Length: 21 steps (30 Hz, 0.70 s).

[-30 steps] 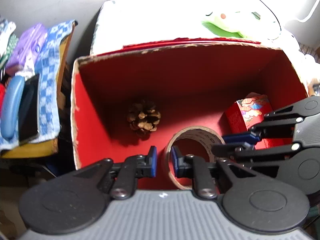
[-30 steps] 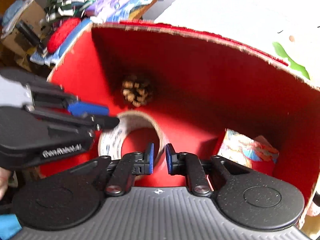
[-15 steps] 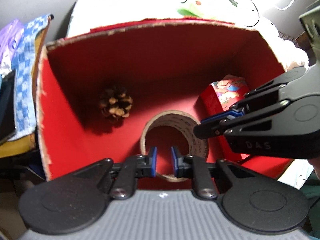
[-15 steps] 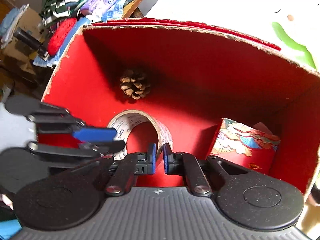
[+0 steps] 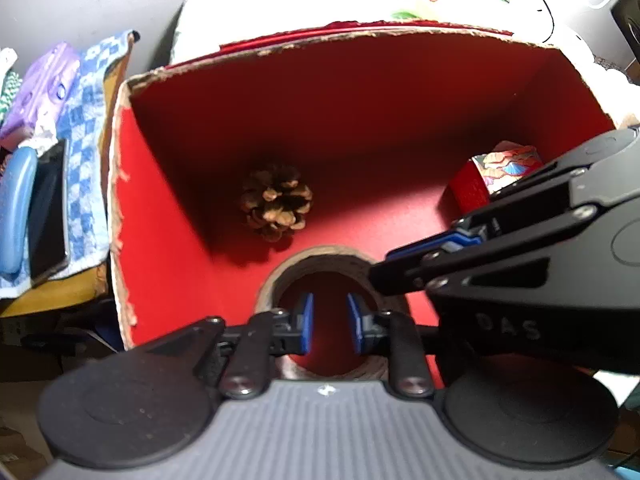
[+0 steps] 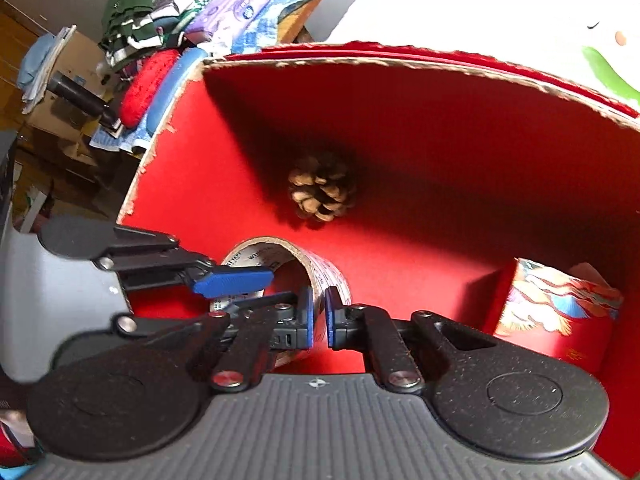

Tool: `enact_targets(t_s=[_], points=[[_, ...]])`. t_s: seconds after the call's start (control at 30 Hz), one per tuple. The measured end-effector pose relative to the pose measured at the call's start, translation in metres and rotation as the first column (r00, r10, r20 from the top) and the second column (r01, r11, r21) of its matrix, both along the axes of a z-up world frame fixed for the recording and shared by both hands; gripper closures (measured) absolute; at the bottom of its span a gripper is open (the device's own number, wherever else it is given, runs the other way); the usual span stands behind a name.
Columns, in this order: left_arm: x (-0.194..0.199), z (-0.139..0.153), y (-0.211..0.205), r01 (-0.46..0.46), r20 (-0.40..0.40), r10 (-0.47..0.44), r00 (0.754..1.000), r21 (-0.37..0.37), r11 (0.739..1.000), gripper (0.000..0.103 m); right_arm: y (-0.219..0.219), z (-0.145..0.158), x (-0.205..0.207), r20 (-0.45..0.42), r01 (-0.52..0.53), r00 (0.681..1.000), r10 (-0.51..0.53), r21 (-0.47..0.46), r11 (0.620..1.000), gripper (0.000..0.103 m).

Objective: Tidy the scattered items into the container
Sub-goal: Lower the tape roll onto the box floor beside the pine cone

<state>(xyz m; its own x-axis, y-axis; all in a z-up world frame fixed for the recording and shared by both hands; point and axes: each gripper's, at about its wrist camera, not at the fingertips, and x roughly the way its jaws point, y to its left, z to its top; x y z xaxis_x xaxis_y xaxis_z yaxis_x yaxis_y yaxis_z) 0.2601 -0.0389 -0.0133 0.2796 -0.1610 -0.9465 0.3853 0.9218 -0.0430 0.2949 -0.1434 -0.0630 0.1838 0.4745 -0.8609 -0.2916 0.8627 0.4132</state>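
Observation:
A red cardboard box [image 5: 360, 92] [image 6: 400, 120] holds a pine cone [image 5: 276, 202] [image 6: 322, 188], a tape roll [image 5: 320, 256] [image 6: 280, 256] and a red patterned packet [image 5: 492, 176] [image 6: 552, 308]. My left gripper [image 5: 330, 322] hangs above the roll's hole, its jaws a little apart and empty. It also shows in the right wrist view [image 6: 232, 284]. My right gripper [image 6: 319, 322] is nearly shut with the tape roll's wall between its jaws. In the left wrist view [image 5: 400, 264] it reaches in from the right over the roll.
To the left of the box lie a blue checked cloth [image 5: 84, 120], a purple pack [image 5: 40, 84] [image 6: 236, 12], a dark phone [image 5: 48, 208] and piled clothes [image 6: 136, 12]. A white surface with a green drawing [image 6: 604, 72] lies behind the box.
Both grippers have shifted over the tape roll. My left jaws have opened a little and now sit over the roll's hole. My right gripper has closed in on the roll's wall.

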Motion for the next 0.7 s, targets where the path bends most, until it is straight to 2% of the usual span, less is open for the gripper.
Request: enact_targets(t_s=[0.17,0.2,0.23,0.43,0.53,0.7], points=[[-0.002,-0.002,-0.002,-0.011,0.025,0.010,1.000,0.024,1.000,0.076,0.005,0.000,0.001,0.033,0.001,0.999,-0.002,0.022,1.000,0.096],[-0.003,-0.003,-0.004,-0.008,0.032,0.007,0.999,0.030,1.000,0.070,0.005,0.000,0.001,0.042,0.003,0.999,-0.004,0.028,1.000,0.096],[-0.003,-0.004,-0.006,-0.010,0.039,0.008,0.999,0.037,0.999,0.069,0.006,-0.001,0.000,0.055,0.006,0.998,-0.007,0.032,0.999,0.095],[-0.007,-0.004,-0.009,-0.041,0.071,0.038,0.997,0.043,0.998,0.069,0.003,0.002,-0.005,0.116,0.015,0.993,-0.019,0.038,0.999,0.096],[-0.008,-0.004,-0.009,-0.044,0.082,0.040,0.996,0.047,0.998,0.068,-0.004,-0.001,-0.002,0.084,0.052,0.995,-0.059,0.084,0.995,0.096],[-0.009,-0.006,-0.012,-0.060,0.099,0.054,0.994,0.065,0.996,0.068,-0.020,0.001,-0.009,0.103,0.133,0.983,-0.151,0.161,0.978,0.096]])
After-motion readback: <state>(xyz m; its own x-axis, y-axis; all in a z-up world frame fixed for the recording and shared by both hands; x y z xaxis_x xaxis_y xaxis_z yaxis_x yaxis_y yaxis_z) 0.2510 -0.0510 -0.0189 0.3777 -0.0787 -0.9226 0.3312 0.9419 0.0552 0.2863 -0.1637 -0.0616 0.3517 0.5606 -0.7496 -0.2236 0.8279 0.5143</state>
